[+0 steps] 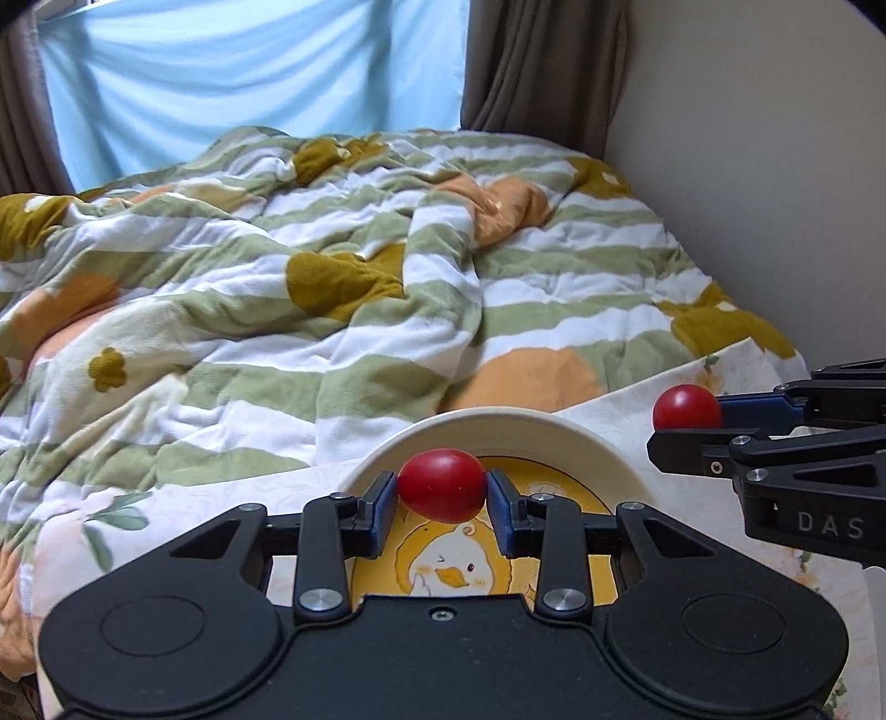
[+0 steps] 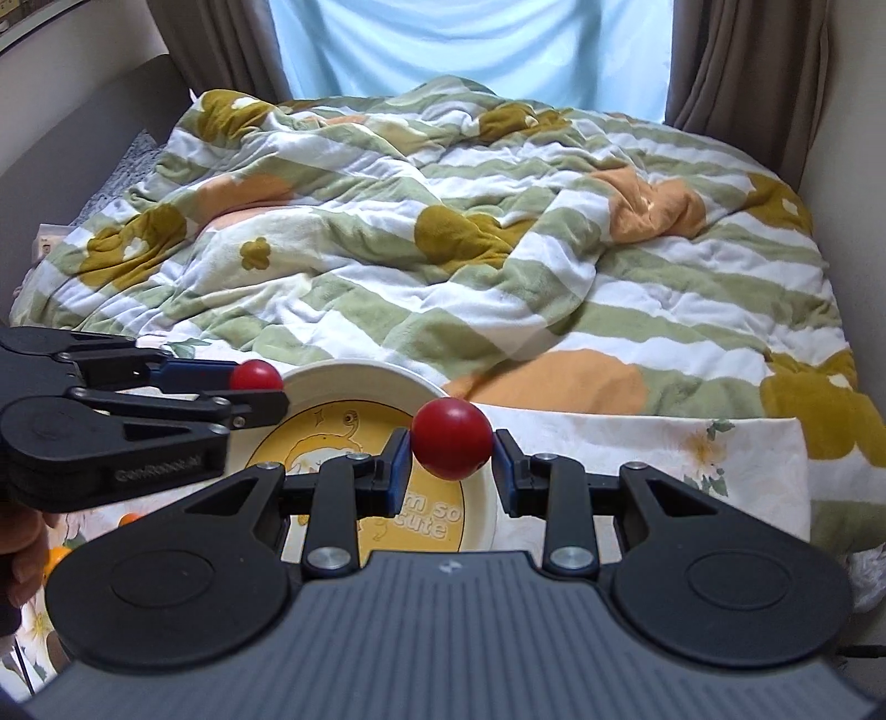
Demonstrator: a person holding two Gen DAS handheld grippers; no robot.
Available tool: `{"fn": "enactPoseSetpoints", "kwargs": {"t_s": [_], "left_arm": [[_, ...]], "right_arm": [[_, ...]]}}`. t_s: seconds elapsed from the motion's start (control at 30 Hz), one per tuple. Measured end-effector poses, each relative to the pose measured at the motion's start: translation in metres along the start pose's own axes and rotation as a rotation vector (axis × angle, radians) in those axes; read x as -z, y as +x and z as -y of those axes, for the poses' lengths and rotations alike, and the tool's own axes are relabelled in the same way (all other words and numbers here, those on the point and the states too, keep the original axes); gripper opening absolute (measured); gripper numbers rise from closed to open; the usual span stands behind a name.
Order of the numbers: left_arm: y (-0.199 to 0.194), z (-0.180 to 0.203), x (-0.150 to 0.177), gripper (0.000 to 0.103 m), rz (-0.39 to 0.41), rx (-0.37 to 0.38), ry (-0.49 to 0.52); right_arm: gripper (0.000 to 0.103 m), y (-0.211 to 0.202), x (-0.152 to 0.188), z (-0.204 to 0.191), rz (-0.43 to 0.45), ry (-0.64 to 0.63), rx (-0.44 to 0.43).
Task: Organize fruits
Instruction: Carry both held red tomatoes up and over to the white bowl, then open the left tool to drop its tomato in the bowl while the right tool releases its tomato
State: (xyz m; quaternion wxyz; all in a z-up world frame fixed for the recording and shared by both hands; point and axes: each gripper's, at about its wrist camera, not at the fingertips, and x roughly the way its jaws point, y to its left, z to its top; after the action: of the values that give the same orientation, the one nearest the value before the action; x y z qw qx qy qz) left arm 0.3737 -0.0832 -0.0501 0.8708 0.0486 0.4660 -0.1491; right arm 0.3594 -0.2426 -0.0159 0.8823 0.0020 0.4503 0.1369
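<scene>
The left tool (image 1: 443,493) is clamped on a red, slightly oval fruit (image 1: 442,484), its blue pads (image 1: 382,509) pressing the fruit from both sides. In the left wrist view this fruit hangs over a cream-rimmed plate (image 1: 498,426) whose yellow centre shows a cartoon duck. The right tool (image 2: 451,451) is likewise closed on a rounder red fruit (image 2: 452,446) — it sits between the blue pads (image 2: 400,465), above the near right part of the same plate (image 2: 343,374), where yellow lettering can be read in part.

Each tool shows up in the other's camera. From the left wrist, the right tool (image 1: 686,421) comes in from the right edge with its red fruit (image 1: 685,407) just beyond the plate's rim. From the right wrist, the left tool (image 2: 260,390) reaches in from the left, its fruit (image 2: 256,375) at the plate's far left rim. A hand (image 2: 22,548) is partly visible at the lower left edge of that view, and something small and orange (image 2: 130,519) lies near it — too hidden to identify.

The plate rests on a white floral cloth (image 2: 637,448) spread at the near end of a bed. Behind it lies a rumpled quilt (image 2: 443,232) in green and white stripes with orange and mustard patches. Brown curtains (image 2: 742,61) frame a pale blue drape (image 2: 470,44) at the far end.
</scene>
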Motion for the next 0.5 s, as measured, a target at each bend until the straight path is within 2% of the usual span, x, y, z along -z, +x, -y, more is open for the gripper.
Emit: {"fn": "enactPoseSetpoints", "kwargs": {"t_s": [0.27,0.33,0.37,0.4,0.5], "left_arm": [[0.031,0.004,-0.001,0.041,-0.043,0.016,0.046],[0.030,0.002,-0.001,0.064,-0.044,0.019,0.045],[0.027,0.001,-0.001,0.088,-0.038,0.013,0.047],[0.023,0.000,0.000,0.100,-0.023,0.003,0.051],[0.010,-0.006,0.003,0.100,-0.001,0.015,0.049]], "right_arm": [[0.046,0.016,-0.002,0.010,-0.040,0.041,0.047],[0.046,0.017,-0.002,0.011,-0.044,0.038,0.053],[0.046,0.017,-0.003,0.012,-0.044,0.034,0.055],[0.046,0.017,-0.003,0.011,-0.043,0.029,0.061],[0.046,0.017,-0.006,0.011,-0.038,0.012,0.062]]}}
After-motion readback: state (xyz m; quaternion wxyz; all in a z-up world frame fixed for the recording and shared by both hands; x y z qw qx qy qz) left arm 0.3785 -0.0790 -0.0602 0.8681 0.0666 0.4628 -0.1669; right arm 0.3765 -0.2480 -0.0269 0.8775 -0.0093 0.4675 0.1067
